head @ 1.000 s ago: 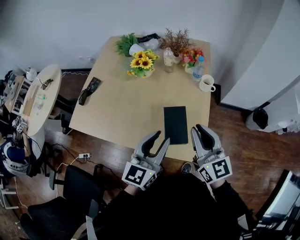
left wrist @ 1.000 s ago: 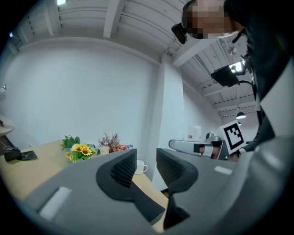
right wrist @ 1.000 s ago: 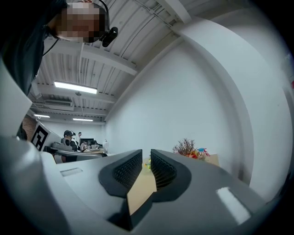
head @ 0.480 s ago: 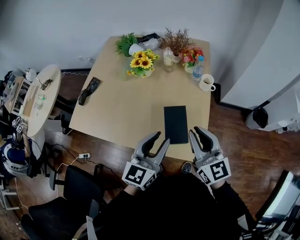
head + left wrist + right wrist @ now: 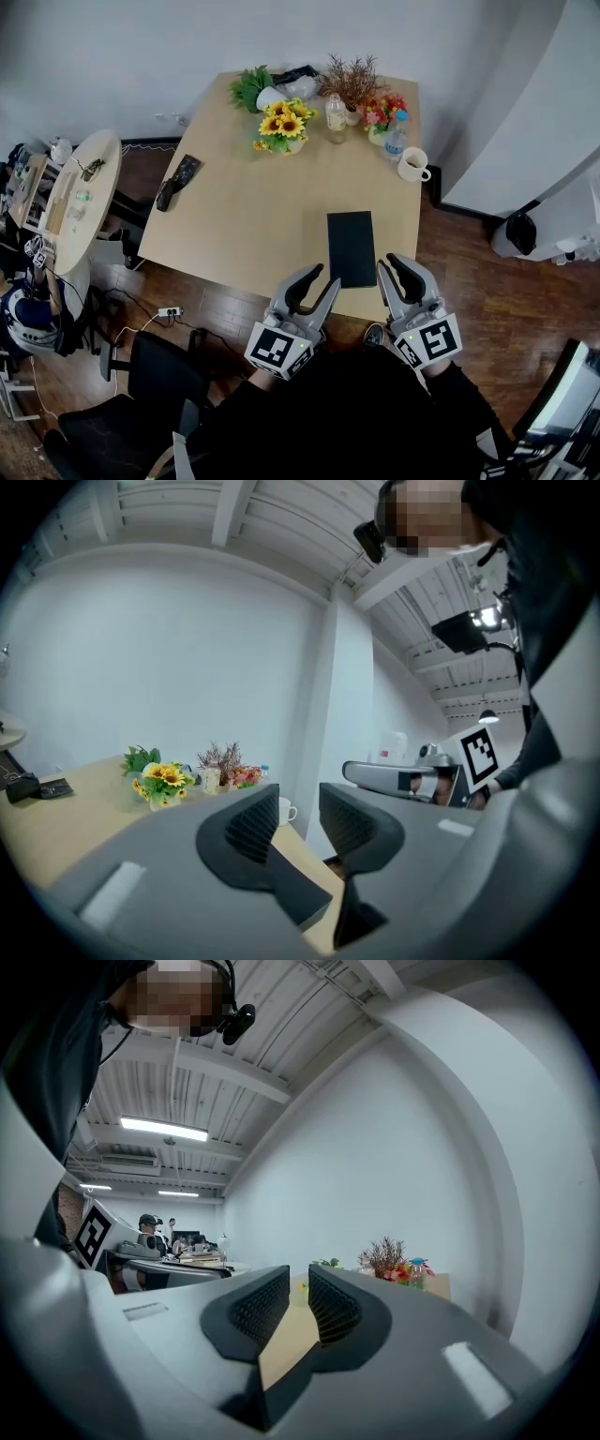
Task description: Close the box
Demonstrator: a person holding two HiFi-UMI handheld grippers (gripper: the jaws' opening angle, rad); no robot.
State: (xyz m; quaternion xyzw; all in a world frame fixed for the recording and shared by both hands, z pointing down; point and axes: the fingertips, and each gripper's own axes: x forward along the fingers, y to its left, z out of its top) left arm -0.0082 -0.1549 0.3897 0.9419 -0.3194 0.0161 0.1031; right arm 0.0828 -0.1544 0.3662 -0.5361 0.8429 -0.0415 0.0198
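A flat black box [image 5: 352, 247] lies on the wooden table [image 5: 253, 216] near its front edge, with its lid down flat. My left gripper [image 5: 323, 277] hovers just off that edge, to the box's lower left; its jaws stand apart with nothing between them. In the left gripper view the box [image 5: 298, 892] shows as a dark slab below the left gripper [image 5: 298, 803]. My right gripper [image 5: 392, 262] hangs at the box's lower right corner, clear of it. In the right gripper view the right gripper [image 5: 298, 1290] shows a narrow empty gap, with only tabletop beyond.
At the table's far end stand sunflowers [image 5: 285, 124], a bottle [image 5: 337, 114], more flowers [image 5: 384, 112] and a white mug [image 5: 412, 166]. A dark object [image 5: 178, 180] lies at the left edge. A round side table [image 5: 80, 192] and office chairs [image 5: 155, 375] are on the left.
The right gripper has shifted slightly left and toward me, nearer the box's corner. The left gripper and the box have stayed put.
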